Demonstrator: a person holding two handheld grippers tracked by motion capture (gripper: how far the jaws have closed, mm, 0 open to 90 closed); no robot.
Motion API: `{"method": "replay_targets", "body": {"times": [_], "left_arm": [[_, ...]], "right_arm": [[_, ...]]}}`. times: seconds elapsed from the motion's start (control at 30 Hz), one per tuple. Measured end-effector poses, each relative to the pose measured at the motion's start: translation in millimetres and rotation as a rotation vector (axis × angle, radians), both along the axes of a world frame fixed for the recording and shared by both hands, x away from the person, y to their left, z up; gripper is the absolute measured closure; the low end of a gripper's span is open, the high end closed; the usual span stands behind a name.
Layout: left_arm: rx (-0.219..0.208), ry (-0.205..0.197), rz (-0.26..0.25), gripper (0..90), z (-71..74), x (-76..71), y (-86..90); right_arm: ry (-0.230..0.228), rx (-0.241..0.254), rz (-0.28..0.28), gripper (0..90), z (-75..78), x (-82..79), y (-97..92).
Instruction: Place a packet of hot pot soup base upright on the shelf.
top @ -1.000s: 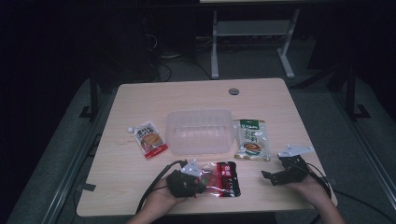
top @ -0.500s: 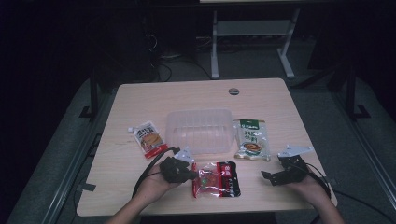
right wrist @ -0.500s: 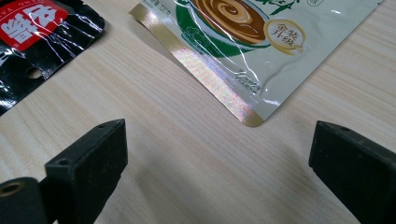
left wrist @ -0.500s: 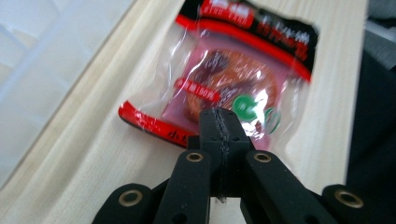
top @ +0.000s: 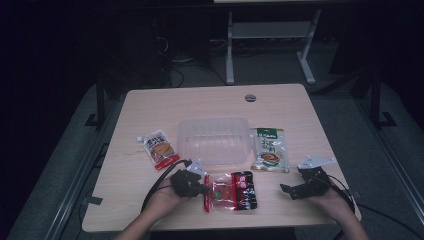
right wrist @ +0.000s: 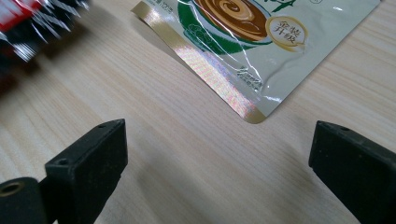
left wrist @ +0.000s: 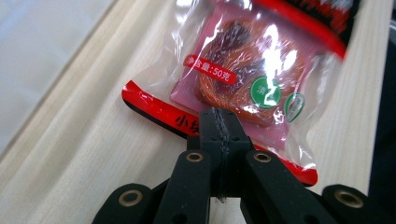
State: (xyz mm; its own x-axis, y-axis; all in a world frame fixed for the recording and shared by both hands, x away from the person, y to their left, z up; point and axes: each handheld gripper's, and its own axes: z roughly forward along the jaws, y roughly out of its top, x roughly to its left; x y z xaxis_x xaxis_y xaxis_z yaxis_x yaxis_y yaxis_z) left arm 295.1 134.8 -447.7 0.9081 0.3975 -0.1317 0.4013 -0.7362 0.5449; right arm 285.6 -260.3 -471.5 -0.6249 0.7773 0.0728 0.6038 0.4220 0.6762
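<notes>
A red and clear snack packet (top: 232, 191) lies flat near the table's front edge. My left gripper (top: 202, 189) is shut on that packet's left sealed edge. In the left gripper view the jaws of the left gripper (left wrist: 218, 122) meet on the red strip of the packet (left wrist: 243, 79). My right gripper (top: 289, 190) stands open at the front right, just above the wood. A green and white sauce packet (top: 270, 149) lies beyond it. In the right gripper view that packet's corner (right wrist: 261, 32) lies ahead of the right gripper (right wrist: 219, 149), with bare wood between the jaws.
A clear plastic container (top: 214, 121) stands at the table's middle. An orange-red pouch (top: 159, 148) lies to its left. A round cable hole (top: 250, 97) sits near the far edge. Cables trail from both grippers off the front edge.
My left hand and gripper have moved a little to the left, and the red packet has shifted slightly left with them. The right gripper has stayed still and open.
</notes>
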Motion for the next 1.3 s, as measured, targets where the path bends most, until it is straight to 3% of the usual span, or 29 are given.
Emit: {"method": "replay_targets", "body": {"times": [0.17,0.53,0.67,0.87,1.13,1.2,1.3], "left_arm": [[0.025,-0.005,-0.003,89.9,-2.8,-0.3,-0.6],[0.003,0.008,0.014,89.8,-4.0,0.7,0.5],[0.004,0.01,0.014,89.9,-3.9,1.1,0.7],[0.002,0.011,0.018,89.9,-4.0,0.7,0.4],[0.002,0.011,0.02,89.8,-3.9,0.6,0.3],[0.001,0.012,0.022,89.9,-3.9,0.7,0.4],[-0.002,0.016,0.027,89.9,-4.0,0.5,0.2]], "right_arm": [[0.013,0.022,0.003,4.7,3.0,-1.4,2.8],[0.058,0.069,0.021,5.4,9.1,-4.8,10.7],[0.077,0.088,0.064,5.3,14.6,-8.5,19.0],[0.136,0.155,0.122,5.4,23.6,-13.5,40.1],[0.156,0.205,0.163,7.3,24.9,-12.3,53.1],[0.171,0.237,0.182,11.1,24.9,-10.2,58.9],[0.177,0.241,0.206,12.4,25.0,-8.9,66.1]]}}
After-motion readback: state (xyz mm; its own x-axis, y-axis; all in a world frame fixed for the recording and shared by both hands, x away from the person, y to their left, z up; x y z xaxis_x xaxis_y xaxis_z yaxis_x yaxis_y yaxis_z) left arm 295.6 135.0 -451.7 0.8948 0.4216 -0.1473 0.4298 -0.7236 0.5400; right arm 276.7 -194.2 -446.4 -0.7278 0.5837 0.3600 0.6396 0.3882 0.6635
